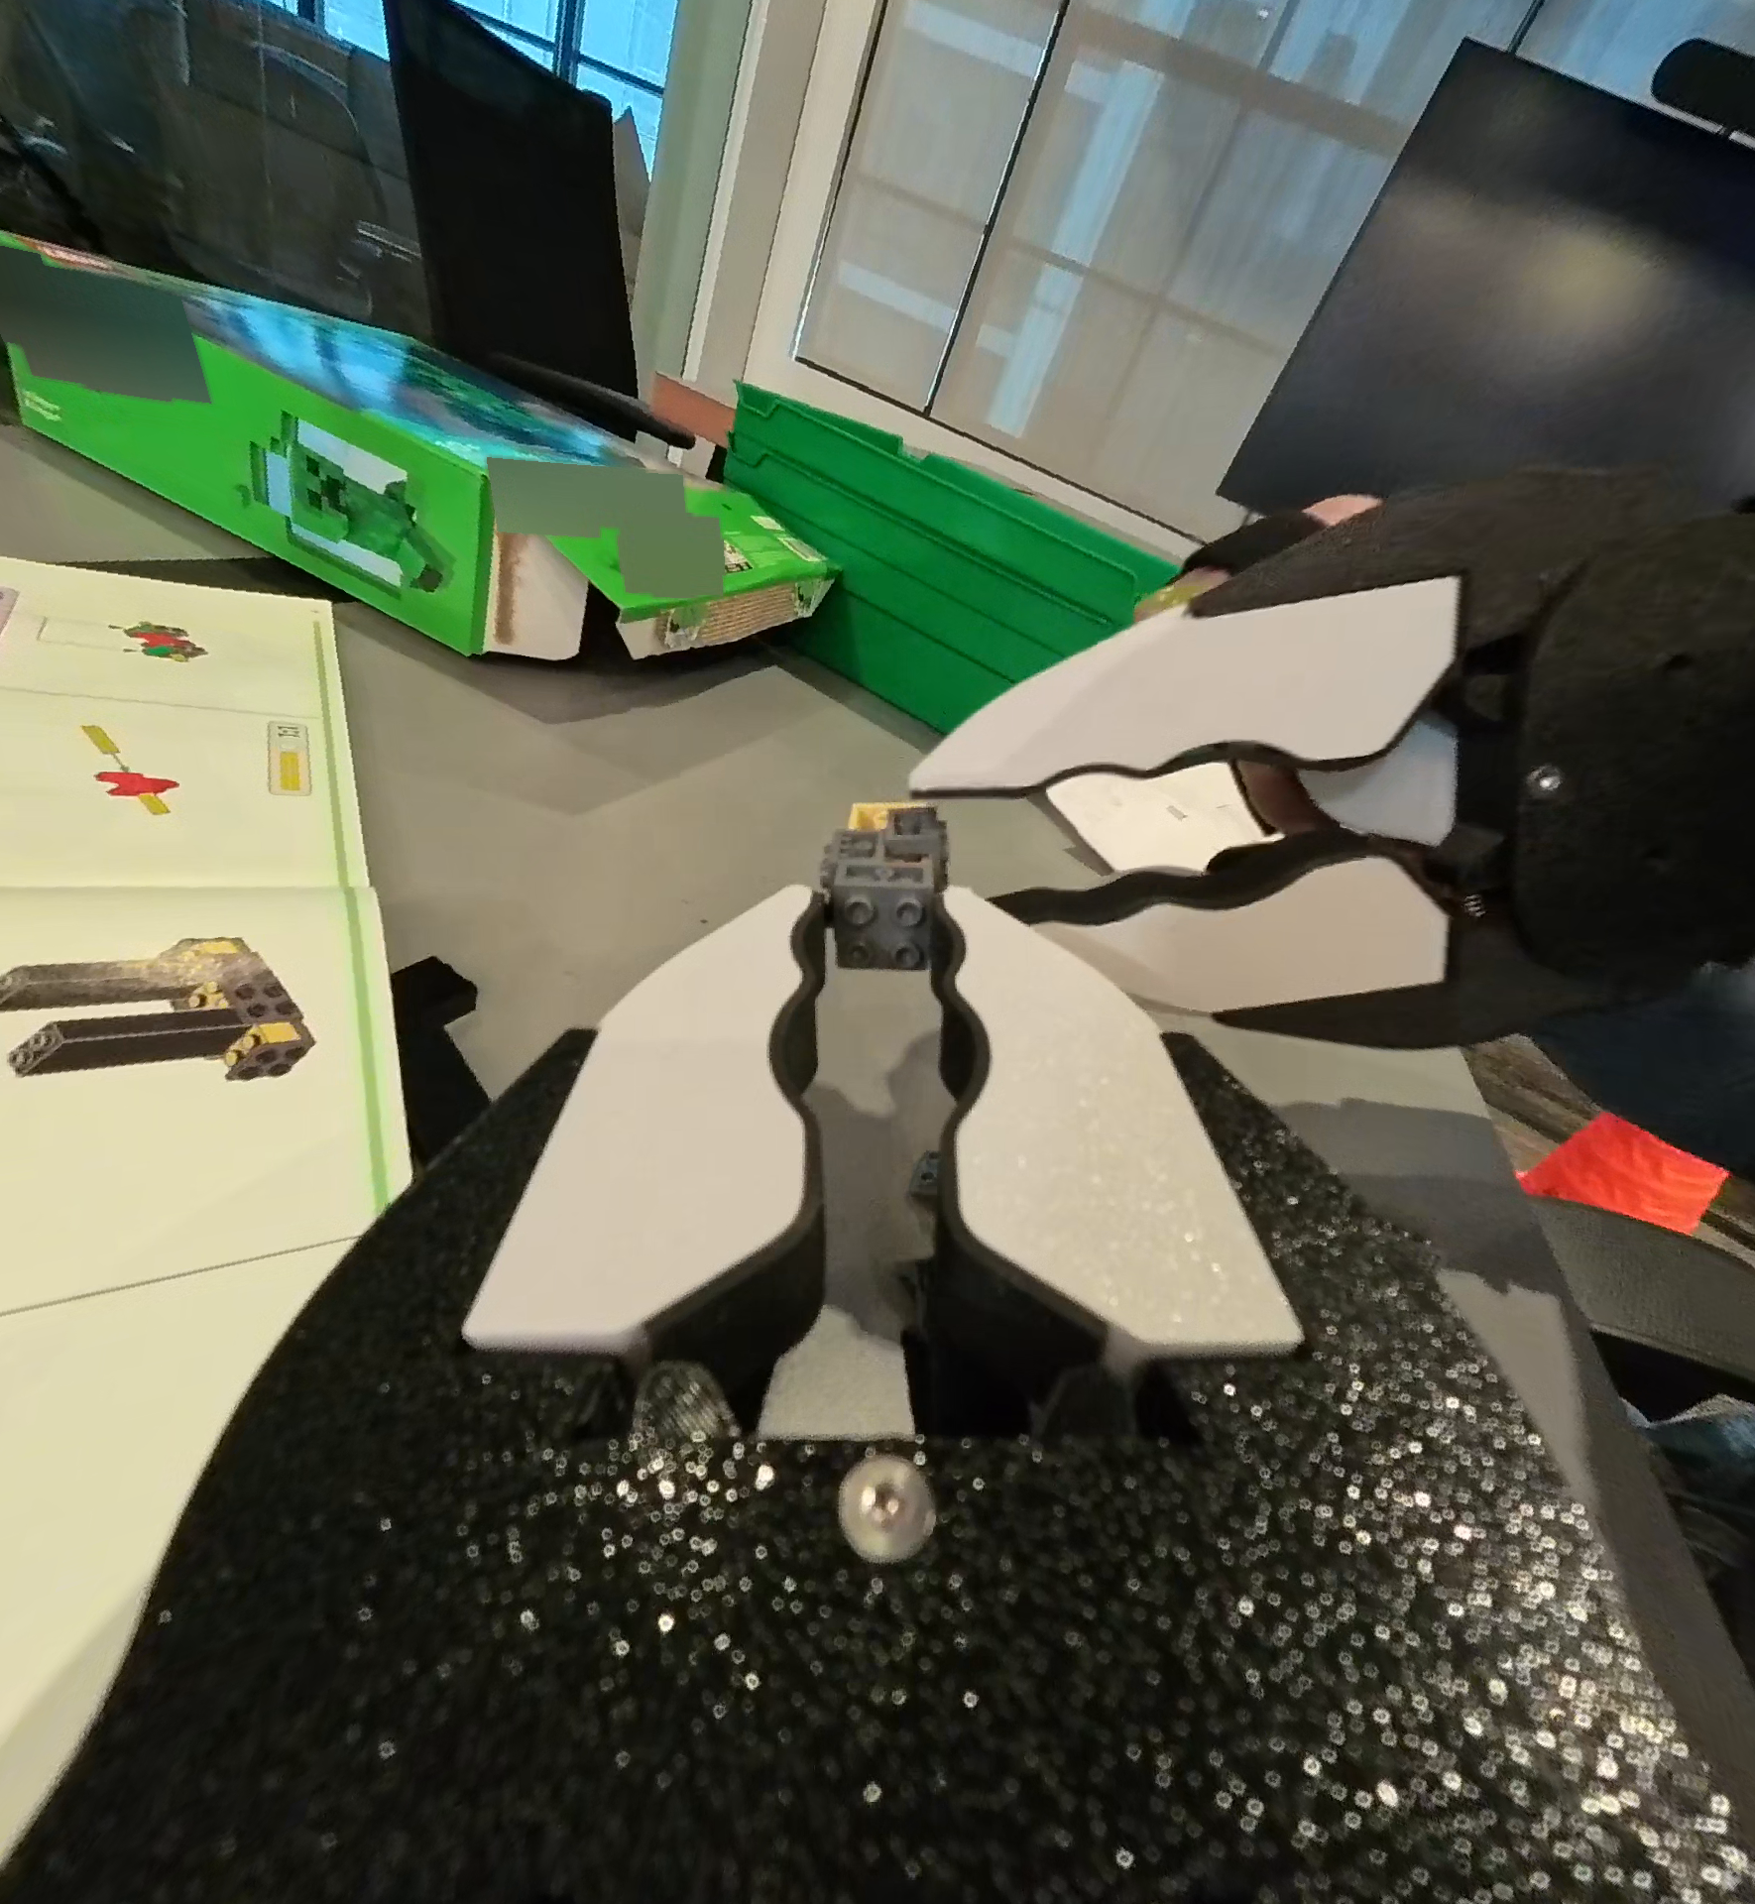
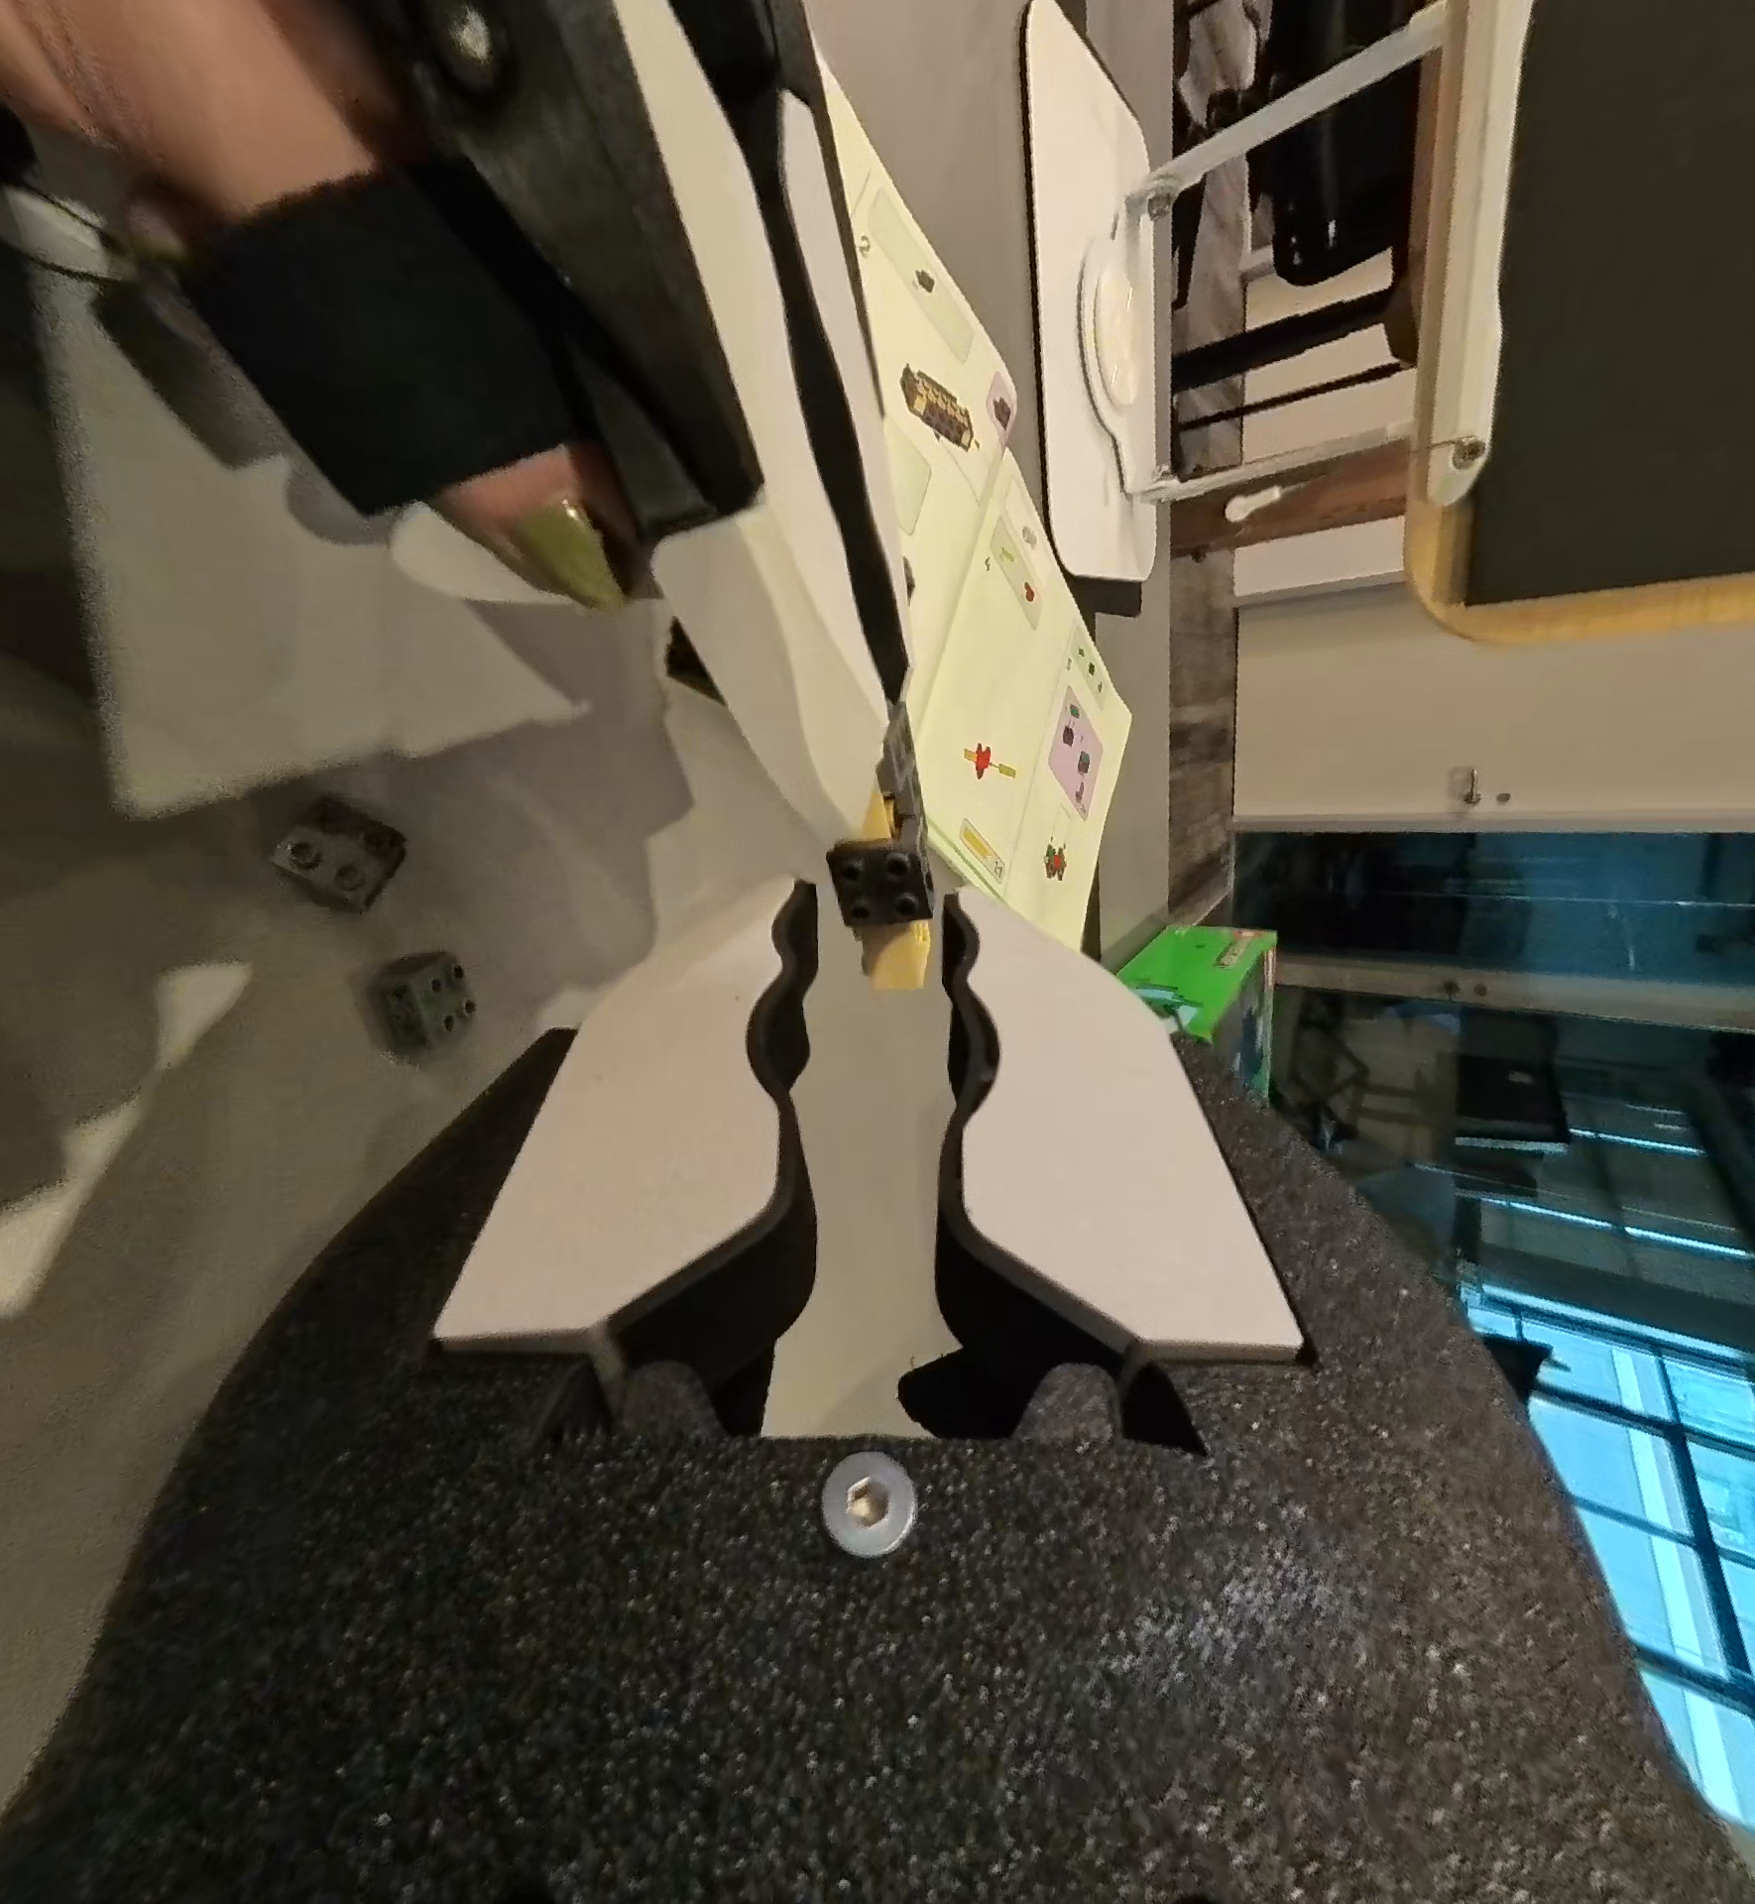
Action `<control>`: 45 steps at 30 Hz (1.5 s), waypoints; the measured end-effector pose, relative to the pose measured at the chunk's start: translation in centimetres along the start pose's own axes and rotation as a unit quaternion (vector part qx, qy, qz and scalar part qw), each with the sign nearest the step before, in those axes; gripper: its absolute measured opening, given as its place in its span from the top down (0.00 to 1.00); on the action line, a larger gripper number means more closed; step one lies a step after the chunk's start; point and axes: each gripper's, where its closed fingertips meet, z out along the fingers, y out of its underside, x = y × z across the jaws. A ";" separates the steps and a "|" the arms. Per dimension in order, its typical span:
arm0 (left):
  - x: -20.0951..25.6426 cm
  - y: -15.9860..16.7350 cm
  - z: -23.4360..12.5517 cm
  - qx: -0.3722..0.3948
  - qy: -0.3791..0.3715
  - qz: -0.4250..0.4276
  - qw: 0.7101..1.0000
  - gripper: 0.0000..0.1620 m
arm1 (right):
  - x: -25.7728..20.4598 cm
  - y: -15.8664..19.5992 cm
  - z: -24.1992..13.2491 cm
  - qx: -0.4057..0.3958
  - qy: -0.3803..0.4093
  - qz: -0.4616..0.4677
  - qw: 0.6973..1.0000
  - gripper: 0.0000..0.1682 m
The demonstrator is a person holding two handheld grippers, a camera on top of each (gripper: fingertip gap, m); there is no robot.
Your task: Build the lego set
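Note:
My left gripper (image 1: 879, 907) is shut on a small lego assembly (image 1: 884, 922) of dark grey bricks with a tan part at its far end, held above the grey table (image 1: 564, 762). My right gripper (image 1: 956, 847) comes in from the right with its jaws open, one tip above the assembly and one beside it. In the right wrist view the assembly's black studded end (image 2: 879, 881) and tan part (image 2: 899, 963) sit between my right gripper's (image 2: 879, 902) open fingertips, apart from both. The left gripper (image 2: 894, 742) reaches in from the upper left.
An open instruction booklet (image 1: 132, 824) lies at the left, with a green lego box (image 1: 338, 484) and a green bin (image 1: 904, 577) behind it. Two loose grey 2x2 bricks (image 2: 338, 853) (image 2: 425, 1005) lie on the table. A black piece (image 1: 430, 989) lies beside the booklet.

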 end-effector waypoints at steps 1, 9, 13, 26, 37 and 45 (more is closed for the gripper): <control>0.0 0.0 0.0 0.000 0.000 0.000 1.000 0.89 | 0.0 0.0 -0.2 0.004 0.002 -0.003 1.000 0.87; 0.2 -0.5 -0.2 0.016 0.007 0.002 1.000 0.89 | 0.3 0.7 -1.0 0.026 -0.011 0.074 0.997 1.00; 0.4 -1.2 -0.5 0.035 0.008 0.013 0.999 0.89 | 1.3 0.6 -1.4 0.065 -0.018 0.240 0.968 1.00; 0.8 -1.2 -0.4 0.039 0.014 0.019 0.999 0.89 | 0.8 -0.6 -1.4 0.101 -0.040 0.284 0.953 1.00; 0.7 -1.4 -0.4 0.044 0.011 0.021 0.999 0.89 | 1.0 -0.8 -1.6 0.104 -0.030 0.271 0.956 1.00; 0.5 -2.0 -0.7 0.062 -0.002 0.030 0.998 0.89 | 2.2 -1.2 -2.1 0.153 0.014 0.343 0.927 0.98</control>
